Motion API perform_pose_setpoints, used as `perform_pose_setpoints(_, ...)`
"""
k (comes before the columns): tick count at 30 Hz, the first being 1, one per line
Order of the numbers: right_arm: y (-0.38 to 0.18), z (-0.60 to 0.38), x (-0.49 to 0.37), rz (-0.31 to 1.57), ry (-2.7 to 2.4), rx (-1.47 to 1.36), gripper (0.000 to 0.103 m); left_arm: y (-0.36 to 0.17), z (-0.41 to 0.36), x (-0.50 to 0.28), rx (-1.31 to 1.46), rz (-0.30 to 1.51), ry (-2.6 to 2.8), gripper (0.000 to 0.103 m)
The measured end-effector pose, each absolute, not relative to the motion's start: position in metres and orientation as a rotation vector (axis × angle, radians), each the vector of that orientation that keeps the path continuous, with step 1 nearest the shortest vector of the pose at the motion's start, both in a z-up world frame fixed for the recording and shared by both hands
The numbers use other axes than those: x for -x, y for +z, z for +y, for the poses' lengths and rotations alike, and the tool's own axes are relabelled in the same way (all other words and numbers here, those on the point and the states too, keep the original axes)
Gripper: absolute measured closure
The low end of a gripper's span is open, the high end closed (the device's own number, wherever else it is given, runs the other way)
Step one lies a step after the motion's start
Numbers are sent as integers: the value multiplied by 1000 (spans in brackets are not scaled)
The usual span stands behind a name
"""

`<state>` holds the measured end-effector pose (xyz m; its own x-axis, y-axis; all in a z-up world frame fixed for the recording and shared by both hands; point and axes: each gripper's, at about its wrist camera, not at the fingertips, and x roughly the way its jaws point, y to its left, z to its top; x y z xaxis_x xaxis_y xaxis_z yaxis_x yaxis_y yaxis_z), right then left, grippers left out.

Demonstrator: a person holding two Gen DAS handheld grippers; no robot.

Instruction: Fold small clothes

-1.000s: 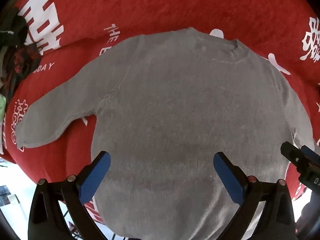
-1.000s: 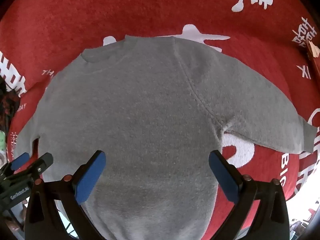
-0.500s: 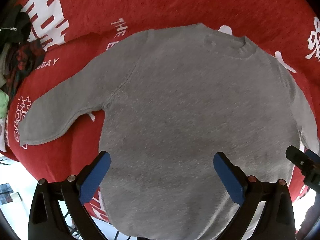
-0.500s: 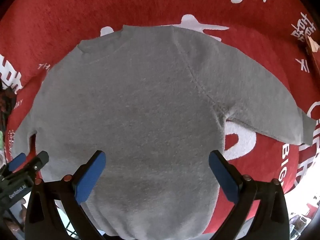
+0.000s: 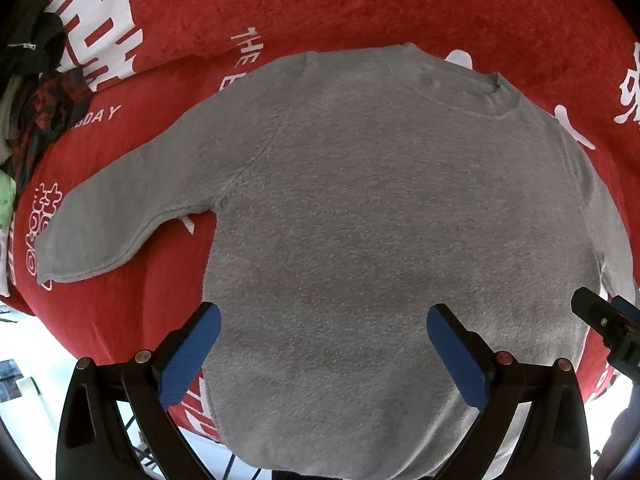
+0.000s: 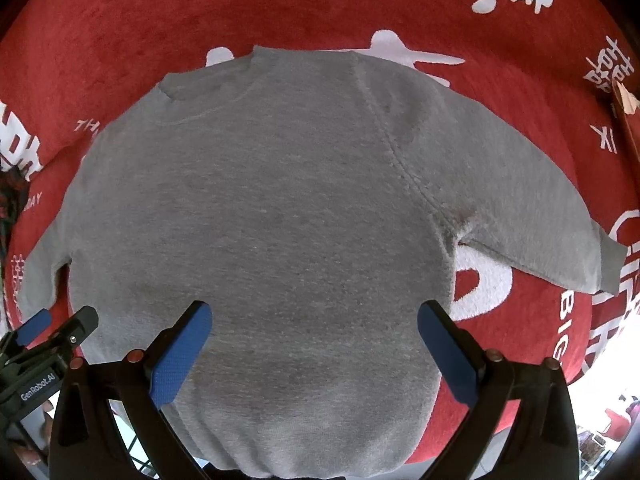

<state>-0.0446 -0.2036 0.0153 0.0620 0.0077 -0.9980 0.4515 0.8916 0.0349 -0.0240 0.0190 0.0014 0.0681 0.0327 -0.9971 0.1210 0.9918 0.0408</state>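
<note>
A small grey long-sleeved sweater [image 5: 380,220] lies flat and spread out on a red cloth, collar at the far side and both sleeves stretched outwards; it also shows in the right wrist view [image 6: 280,220]. My left gripper [image 5: 322,356] is open and empty, hovering above the sweater's lower body. My right gripper [image 6: 316,356] is open and empty too, above the lower body further right. The sweater's hem hangs over the near table edge. The right gripper's tip shows at the right edge of the left wrist view [image 5: 604,320]; the left gripper's tip shows at the left of the right wrist view [image 6: 52,332].
The red cloth [image 5: 360,8] with white lettering covers the table [image 6: 120,20]. A pile of dark and patterned clothes [image 5: 36,92] lies at the far left. A wooden-looking object [image 6: 624,100] sits at the far right edge. The table's near edge drops to a bright floor.
Both grippers have drawn back and up a little, so the sweater sits slightly lower and fuller in both views. The sweater lies as before and both grippers stay open.
</note>
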Motion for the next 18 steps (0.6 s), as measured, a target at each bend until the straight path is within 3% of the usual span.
perform_pose_setpoints(18, 5, -205, 67, 1489, -279, -382, 0, 2, 17, 24, -136, 1502, -62, 0)
